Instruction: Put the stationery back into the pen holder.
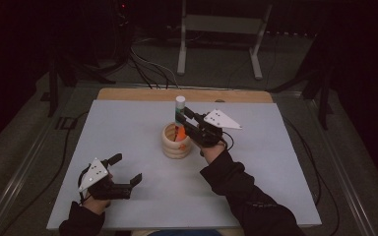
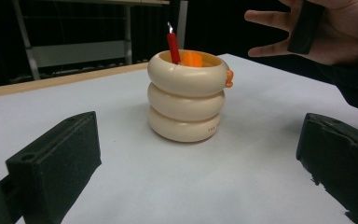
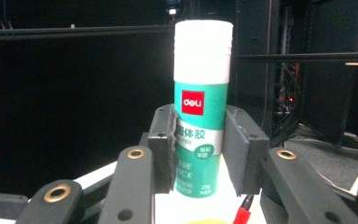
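Right gripper (image 3: 199,154) clamps my glue stick (image 3: 201,93) upright at its lower body, just above the pen holder (image 1: 175,141) mid-table. Light, stiff, slick plastic; I judge mid-barrel the best hold. Left gripper (image 1: 127,171) rests released, near left.

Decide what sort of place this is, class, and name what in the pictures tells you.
Probably a lab or recording studio rather than a home: a pale work table stands in a dark room, cables trail over the floor behind it, and a metal stand waits at the back.
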Available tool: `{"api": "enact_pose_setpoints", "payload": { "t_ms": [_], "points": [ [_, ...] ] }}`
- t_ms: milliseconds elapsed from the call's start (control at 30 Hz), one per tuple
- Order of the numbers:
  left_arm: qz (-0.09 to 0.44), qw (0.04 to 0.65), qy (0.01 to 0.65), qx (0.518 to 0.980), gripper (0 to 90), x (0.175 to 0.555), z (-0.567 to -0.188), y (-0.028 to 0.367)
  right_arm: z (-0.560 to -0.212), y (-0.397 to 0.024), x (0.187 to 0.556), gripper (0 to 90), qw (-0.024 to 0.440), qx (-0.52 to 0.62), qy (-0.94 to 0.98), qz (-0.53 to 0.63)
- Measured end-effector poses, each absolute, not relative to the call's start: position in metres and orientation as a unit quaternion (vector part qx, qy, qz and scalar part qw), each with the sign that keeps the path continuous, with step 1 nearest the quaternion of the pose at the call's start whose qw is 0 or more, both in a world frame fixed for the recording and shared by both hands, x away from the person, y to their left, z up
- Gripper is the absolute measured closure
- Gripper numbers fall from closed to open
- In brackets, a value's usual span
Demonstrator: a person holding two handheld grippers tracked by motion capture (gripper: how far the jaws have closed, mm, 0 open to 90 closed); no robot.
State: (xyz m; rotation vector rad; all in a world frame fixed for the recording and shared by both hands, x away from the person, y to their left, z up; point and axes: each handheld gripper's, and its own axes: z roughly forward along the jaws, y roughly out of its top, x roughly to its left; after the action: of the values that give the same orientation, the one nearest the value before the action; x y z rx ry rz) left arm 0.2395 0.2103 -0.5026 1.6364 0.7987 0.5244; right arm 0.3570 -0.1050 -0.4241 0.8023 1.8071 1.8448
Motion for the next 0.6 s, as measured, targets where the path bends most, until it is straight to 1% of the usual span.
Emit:
{"api": "enact_pose_setpoints", "payload": {
  "t_ms": [67, 200, 267, 467, 600],
  "points": [
    [0.226, 0.583, 0.343, 0.702, 0.2, 0.239, -0.502, 0.21, -0.425, -0.102, 0.356, 66.2, 0.222, 0.302, 0.646, 0.665],
    [0.227, 0.585, 0.342, 0.7, 0.2, 0.239, -0.502, 0.211, -0.429, -0.097, 0.356, 66.2, 0.217, 0.316, 0.639, 0.667],
    [0.227, 0.585, 0.343, 0.699, 0.2, 0.239, -0.502, 0.212, -0.431, -0.095, 0.355, 66.2, 0.226, 0.323, 0.638, 0.662],
    [0.226, 0.586, 0.341, 0.7, 0.2, 0.238, -0.501, 0.212, -0.44, -0.089, 0.353, 66.2, 0.23, 0.334, 0.635, 0.657],
    [0.225, 0.587, 0.342, 0.699, 0.2, 0.238, -0.501, 0.212, -0.446, -0.088, 0.354, 66.1, 0.223, 0.342, 0.635, 0.656]
  ]
}}
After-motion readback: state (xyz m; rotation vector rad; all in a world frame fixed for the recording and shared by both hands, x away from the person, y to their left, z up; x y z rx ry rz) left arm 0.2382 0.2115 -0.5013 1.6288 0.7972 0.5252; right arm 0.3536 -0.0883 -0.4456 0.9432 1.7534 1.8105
